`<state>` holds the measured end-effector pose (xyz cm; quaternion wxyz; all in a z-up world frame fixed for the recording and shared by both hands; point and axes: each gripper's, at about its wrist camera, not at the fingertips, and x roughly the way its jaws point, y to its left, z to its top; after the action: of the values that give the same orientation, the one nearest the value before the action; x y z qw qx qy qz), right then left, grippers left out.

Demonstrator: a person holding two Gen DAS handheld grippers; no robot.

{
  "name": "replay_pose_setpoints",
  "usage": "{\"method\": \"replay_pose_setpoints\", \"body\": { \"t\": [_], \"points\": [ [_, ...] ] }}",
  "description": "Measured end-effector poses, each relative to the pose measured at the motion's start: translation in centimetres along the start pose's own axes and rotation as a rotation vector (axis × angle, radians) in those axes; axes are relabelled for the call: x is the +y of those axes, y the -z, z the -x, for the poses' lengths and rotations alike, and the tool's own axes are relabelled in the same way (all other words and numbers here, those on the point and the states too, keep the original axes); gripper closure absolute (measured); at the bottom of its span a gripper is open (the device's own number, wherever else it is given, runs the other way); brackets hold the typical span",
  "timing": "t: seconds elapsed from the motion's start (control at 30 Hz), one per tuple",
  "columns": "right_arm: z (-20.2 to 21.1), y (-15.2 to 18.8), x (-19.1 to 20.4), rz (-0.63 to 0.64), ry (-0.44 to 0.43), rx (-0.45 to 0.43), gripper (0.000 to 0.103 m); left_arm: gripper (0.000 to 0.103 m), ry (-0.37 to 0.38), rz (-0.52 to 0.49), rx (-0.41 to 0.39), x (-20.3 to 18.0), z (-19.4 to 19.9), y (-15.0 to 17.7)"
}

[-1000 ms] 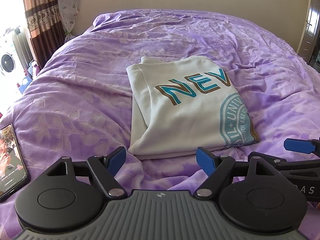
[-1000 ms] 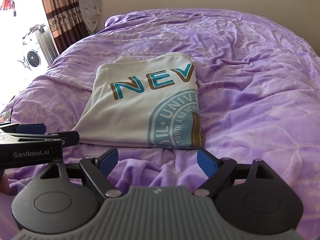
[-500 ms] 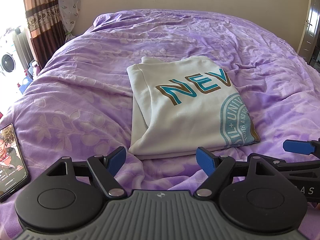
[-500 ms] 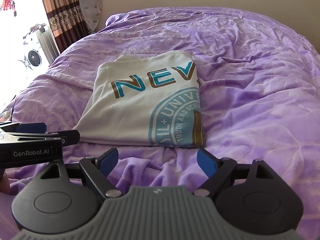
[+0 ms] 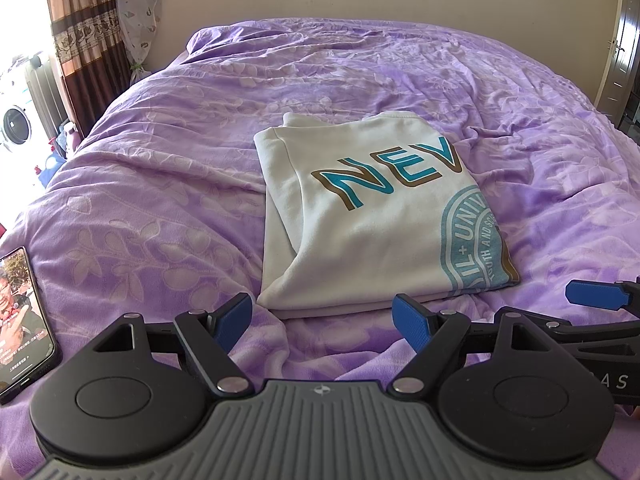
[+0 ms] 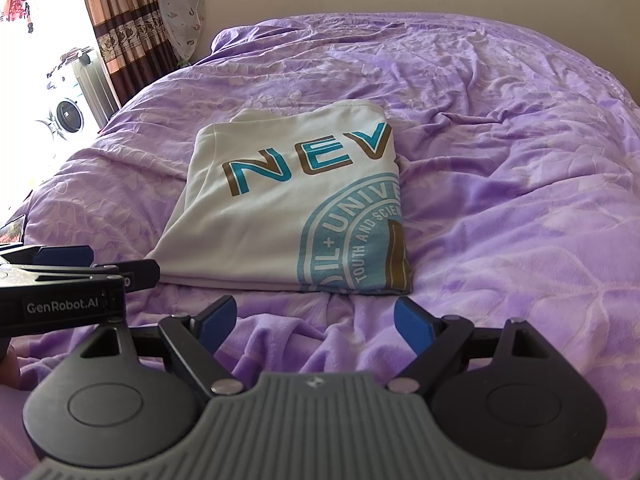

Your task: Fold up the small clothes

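A cream T-shirt (image 5: 372, 220) with a teal and brown "NEV" print and a round teal seal lies folded into a flat rectangle in the middle of the purple bedspread (image 5: 160, 208). It also shows in the right wrist view (image 6: 296, 208). My left gripper (image 5: 322, 320) is open and empty, just short of the shirt's near edge. My right gripper (image 6: 316, 322) is open and empty, also just short of the near edge, to the right of the left one. Each gripper shows at the side of the other's view.
A phone (image 5: 20, 320) with a lit screen lies on the bedspread at the near left. A curtain (image 5: 84, 40) and a washing machine (image 5: 14, 128) stand beyond the bed's left side. A door (image 5: 624, 40) is at the far right.
The right wrist view has shifted slightly, so the shirt sits a little lower and closer in it. The left gripper and the shirt have not moved.
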<state>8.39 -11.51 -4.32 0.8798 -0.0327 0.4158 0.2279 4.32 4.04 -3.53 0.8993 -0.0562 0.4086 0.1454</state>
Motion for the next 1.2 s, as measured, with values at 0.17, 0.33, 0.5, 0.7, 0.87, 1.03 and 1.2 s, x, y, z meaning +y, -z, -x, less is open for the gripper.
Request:
{"method": "replay_pose_setpoints", "body": {
  "t": [0.17,0.33,0.5,0.7,0.87,1.03,1.2],
  "points": [
    [0.0,-0.01,-0.01,0.0,0.0,0.0,0.021,0.01,0.0,0.0,0.0,-0.01,0.0,0.01],
    [-0.04,0.02,0.01,-0.001,-0.002,0.0,0.021,0.01,0.0,-0.002,0.0,0.04,0.02,0.0],
    [-0.04,0.01,0.02,-0.002,-0.002,0.001,0.021,0.01,-0.001,-0.003,-0.002,0.07,0.05,0.01],
    [-0.03,0.0,0.01,-0.002,-0.002,0.001,0.021,0.01,-0.004,-0.001,0.0,0.05,0.05,0.02],
    [-0.04,0.04,0.03,-0.002,-0.003,0.002,0.021,0.01,-0.006,-0.001,0.001,0.16,0.07,-0.05],
    [-0.02,0.04,0.02,-0.002,-0.003,0.002,0.021,0.01,-0.005,-0.007,-0.01,0.13,0.29,-0.03],
    [-0.02,0.04,0.02,-0.002,-0.004,0.002,0.021,0.01,-0.006,-0.017,-0.019,0.13,0.3,-0.12]
  ]
}}
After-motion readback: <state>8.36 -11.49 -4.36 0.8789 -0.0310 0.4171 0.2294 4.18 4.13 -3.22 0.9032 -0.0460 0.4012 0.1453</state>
